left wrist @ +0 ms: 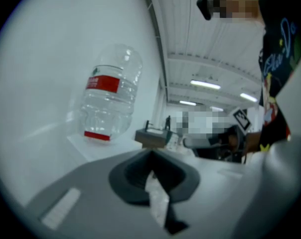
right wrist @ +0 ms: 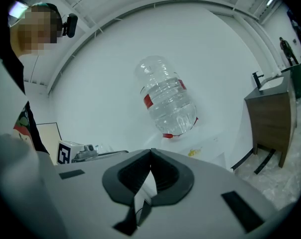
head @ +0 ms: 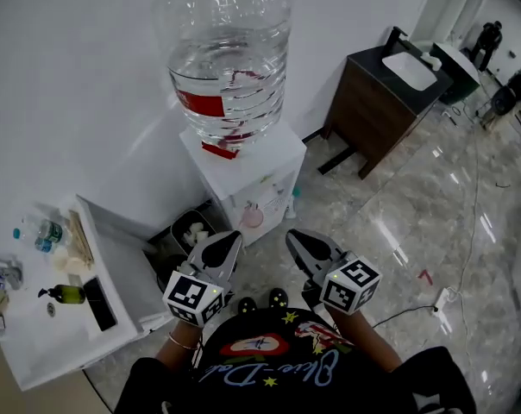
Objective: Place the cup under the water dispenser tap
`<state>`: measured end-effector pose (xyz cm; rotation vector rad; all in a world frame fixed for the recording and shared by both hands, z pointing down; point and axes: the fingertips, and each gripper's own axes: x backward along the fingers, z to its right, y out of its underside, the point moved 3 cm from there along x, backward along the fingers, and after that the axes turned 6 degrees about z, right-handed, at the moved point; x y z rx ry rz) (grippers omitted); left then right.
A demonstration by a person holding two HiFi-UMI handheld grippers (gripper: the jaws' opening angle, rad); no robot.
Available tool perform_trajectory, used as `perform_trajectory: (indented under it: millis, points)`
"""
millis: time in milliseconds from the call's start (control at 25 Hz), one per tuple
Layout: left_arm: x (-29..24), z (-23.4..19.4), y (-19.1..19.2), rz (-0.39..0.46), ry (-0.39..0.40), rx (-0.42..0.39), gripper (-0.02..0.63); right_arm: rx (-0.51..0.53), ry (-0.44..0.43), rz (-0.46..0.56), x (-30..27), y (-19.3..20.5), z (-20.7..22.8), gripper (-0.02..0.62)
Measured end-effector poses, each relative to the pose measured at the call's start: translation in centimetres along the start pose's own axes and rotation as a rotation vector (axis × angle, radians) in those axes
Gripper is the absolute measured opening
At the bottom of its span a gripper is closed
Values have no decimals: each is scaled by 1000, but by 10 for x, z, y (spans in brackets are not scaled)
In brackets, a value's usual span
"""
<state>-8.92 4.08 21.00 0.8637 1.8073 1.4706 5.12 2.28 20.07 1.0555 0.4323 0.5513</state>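
The water dispenser (head: 252, 166) is a white cabinet against the wall, with a big clear bottle (head: 229, 59) upside down on top. A small pink cup (head: 253, 217) stands in its tap recess. My left gripper (head: 229, 240) and right gripper (head: 295, 238) hang side by side in front of the dispenser, short of the cup, both pointing at it. Neither holds anything and both sets of jaws are shut. The left gripper view shows its closed jaws (left wrist: 150, 156) below the bottle (left wrist: 109, 96). The right gripper view shows shut jaws (right wrist: 150, 153) and the bottle (right wrist: 168, 101).
A white counter (head: 36, 352) at the left carries small bottles, a green soap dispenser (head: 66, 294) and a black phone. A dark bin (head: 181, 234) stands between the counter and the dispenser. A brown sink cabinet (head: 377, 102) stands at the right; people are far off behind it. A cable lies on the shiny floor.
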Motion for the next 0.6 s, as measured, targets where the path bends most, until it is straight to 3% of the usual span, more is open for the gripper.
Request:
perform_trajectory:
  millis: [400, 600]
  points:
    - [16, 1, 1, -11, -15, -16, -2, -44, -19, -12, 1, 9, -6, 14]
    - [15, -2, 19, -134, -14, 118, -2, -30, -42, -3, -6, 6, -13, 14]
